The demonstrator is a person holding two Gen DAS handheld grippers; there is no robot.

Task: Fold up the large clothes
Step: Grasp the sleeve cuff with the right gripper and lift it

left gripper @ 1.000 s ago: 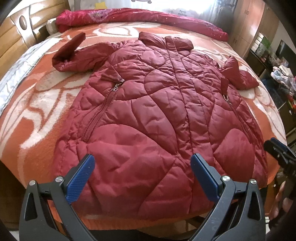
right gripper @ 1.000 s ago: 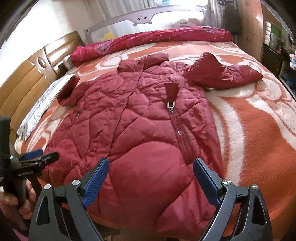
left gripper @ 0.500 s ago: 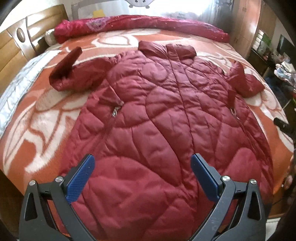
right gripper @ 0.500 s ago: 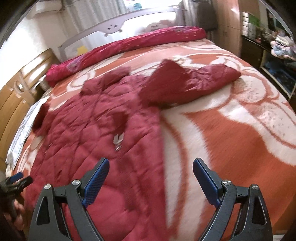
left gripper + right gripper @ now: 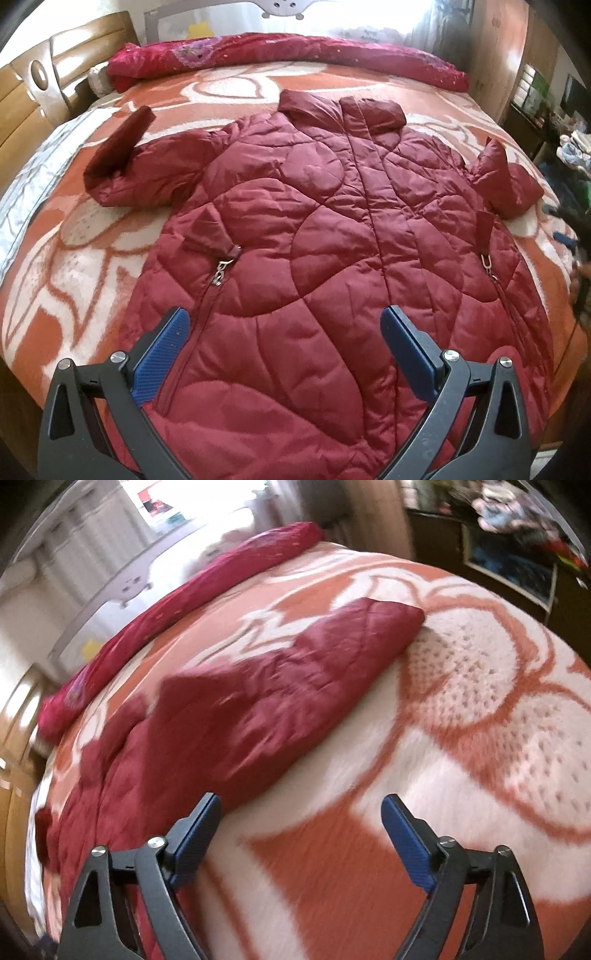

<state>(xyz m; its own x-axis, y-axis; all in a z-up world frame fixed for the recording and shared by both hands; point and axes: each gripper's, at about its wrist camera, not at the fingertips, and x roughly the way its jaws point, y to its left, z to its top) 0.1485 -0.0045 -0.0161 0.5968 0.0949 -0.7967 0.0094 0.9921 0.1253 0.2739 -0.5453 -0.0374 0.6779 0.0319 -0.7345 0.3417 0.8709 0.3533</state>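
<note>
A dark red quilted coat [image 5: 325,258] lies spread flat, front up, on the bed, collar at the far end and both sleeves out to the sides. My left gripper [image 5: 284,332] is open and empty, hovering above the coat's lower part. My right gripper [image 5: 301,819] is open and empty above the bedspread, just right of the coat's right sleeve [image 5: 295,686]. The right wrist view is blurred. The right gripper shows faintly at the far right edge of the left wrist view [image 5: 569,236].
The bed carries an orange and white patterned blanket [image 5: 74,266]. A rolled red quilt [image 5: 295,55] lies along the far end. A wooden headboard [image 5: 26,96] stands at the left. Dark cabinets with clutter [image 5: 517,554] stand beyond the bed's right side.
My left gripper moved forward over the coat's hem. My right gripper swung right and forward, from above the coat's lower front to beside the right sleeve.
</note>
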